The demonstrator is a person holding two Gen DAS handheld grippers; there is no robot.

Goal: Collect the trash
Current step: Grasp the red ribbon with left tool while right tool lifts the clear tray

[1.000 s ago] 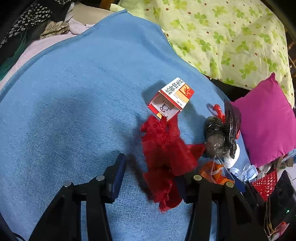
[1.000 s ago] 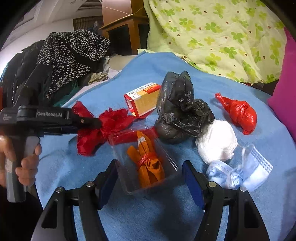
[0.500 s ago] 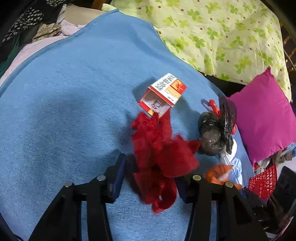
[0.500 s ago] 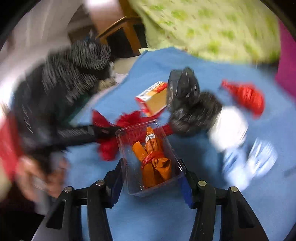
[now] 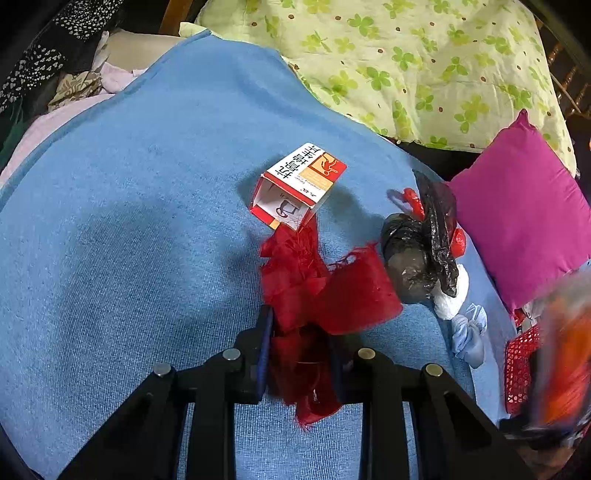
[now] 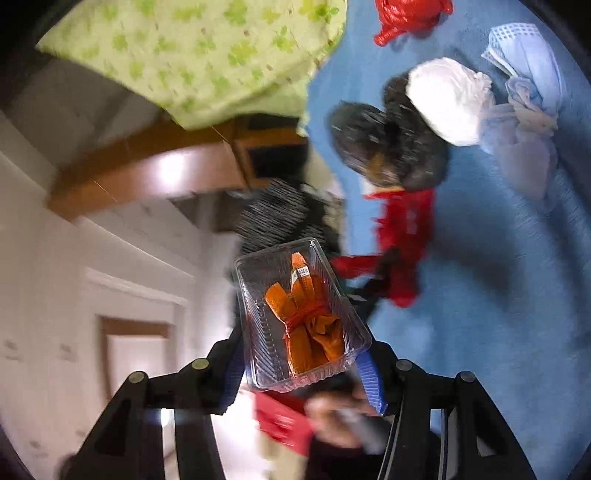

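Note:
My left gripper (image 5: 301, 345) is shut on a crumpled red plastic bag (image 5: 325, 284) lying on the blue blanket (image 5: 129, 221). A red and white carton (image 5: 299, 186) lies just beyond it. My right gripper (image 6: 301, 363) is shut on a clear plastic tray (image 6: 299, 314) with orange wrappers inside, lifted off the blanket and tilted. That tray shows as an orange blur at the right edge of the left wrist view (image 5: 561, 354). A black bag (image 5: 424, 243), a white wad (image 6: 447, 99), a blue face mask (image 6: 524, 99) and a small red bag (image 6: 410, 14) lie on the blanket.
A green clover quilt (image 5: 406, 55) lies behind the blanket. A magenta pillow (image 5: 524, 206) is at the right. A red mesh basket (image 5: 521, 362) sits low at the right. Dark clothes (image 5: 44, 55) are piled at the far left. A red object (image 6: 284, 421) shows under the tray.
My left gripper has closed on the red bag. My right gripper has closed on the clear tray, lifted it off the blanket and swung it away, rolling the view.

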